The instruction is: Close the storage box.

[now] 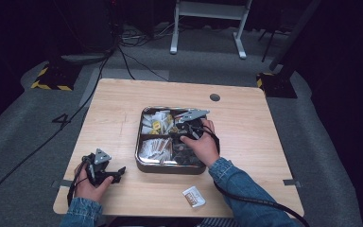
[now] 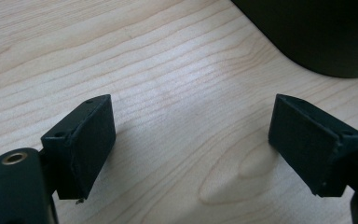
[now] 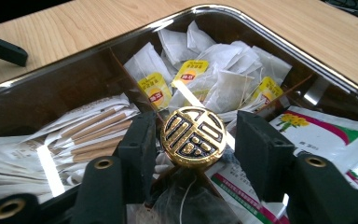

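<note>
Right gripper (image 3: 193, 140) straddles gold knob (image 3: 194, 136) at centre of divided tea tray (image 1: 142, 163), jaws slightly parted, not gripping; left gripper (image 2: 191, 144) idles wide open, empty, on counter (image 1: 123, 99).

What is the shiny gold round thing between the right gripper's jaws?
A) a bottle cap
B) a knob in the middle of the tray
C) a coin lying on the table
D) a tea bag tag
B: in the right gripper view the gold round knob stands where the dividers of the tray meet, between the jaws of the right gripper.
</note>
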The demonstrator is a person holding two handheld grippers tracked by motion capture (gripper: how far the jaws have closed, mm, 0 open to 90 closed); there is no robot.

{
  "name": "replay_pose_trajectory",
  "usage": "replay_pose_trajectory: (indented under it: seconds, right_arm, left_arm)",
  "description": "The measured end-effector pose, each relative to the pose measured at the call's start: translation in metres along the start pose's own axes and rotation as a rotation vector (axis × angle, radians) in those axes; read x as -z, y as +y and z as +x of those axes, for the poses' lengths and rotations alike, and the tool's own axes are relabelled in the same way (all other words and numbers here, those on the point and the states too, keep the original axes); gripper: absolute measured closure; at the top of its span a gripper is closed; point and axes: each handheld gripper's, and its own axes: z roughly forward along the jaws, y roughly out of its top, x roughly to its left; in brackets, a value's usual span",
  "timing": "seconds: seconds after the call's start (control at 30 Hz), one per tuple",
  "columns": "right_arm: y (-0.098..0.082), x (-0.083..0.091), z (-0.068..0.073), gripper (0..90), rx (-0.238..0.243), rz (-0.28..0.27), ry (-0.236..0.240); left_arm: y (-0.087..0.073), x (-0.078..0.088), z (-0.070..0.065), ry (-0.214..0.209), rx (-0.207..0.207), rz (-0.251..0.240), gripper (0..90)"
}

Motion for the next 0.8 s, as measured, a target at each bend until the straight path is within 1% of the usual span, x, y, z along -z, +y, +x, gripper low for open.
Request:
replay_pose_trajectory:
  seconds: [0.17,0.2,0.23,0.33,0.4,0.43,0.5,0.6,0.7,0.8]
  right_arm:
    - [0.000,0.014,-0.005,45.0,-0.011,-0.023,-0.006]
    - [0.000,0.017,-0.006,44.2,-0.014,-0.026,-0.008]
    - [0.001,0.021,-0.008,43.3,-0.020,-0.029,-0.007]
    - [0.002,0.030,-0.012,39.8,-0.036,-0.039,0.011]
    - [0.003,0.036,-0.014,38.9,-0.036,-0.042,0.024]
    - [0.003,0.040,-0.015,38.6,-0.028,-0.042,0.028]
    - [0.004,0.048,-0.016,38.2,-0.025,-0.047,0.026]
    - [0.003,0.059,-0.018,37.5,-0.026,-0.054,0.026]
    - [0.001,0.071,-0.021,37.1,-0.022,-0.059,0.024]
    - [-0.003,0.083,-0.024,37.1,-0.030,-0.062,0.018]
  left_arm:
    - [0.002,-0.002,0.000,-0.001,-0.004,0.003,14.3]
    - [0.003,-0.002,0.001,-0.008,-0.007,0.006,14.2]
    - [0.003,-0.003,0.001,-0.005,-0.005,0.001,14.1]
    - [0.004,-0.003,0.001,-0.008,-0.006,0.005,13.9]
    - [0.004,-0.004,0.001,-0.009,-0.005,0.004,13.9]
    - [0.004,-0.004,0.001,-0.008,-0.007,0.004,13.8]
    - [0.005,-0.004,0.002,-0.006,-0.012,0.005,13.8]
    - [0.006,-0.005,0.001,-0.009,-0.006,0.004,13.8]
    - [0.007,-0.006,0.002,-0.008,-0.009,0.006,13.7]
    - [0.007,-0.006,0.002,-0.008,-0.008,0.006,13.8]
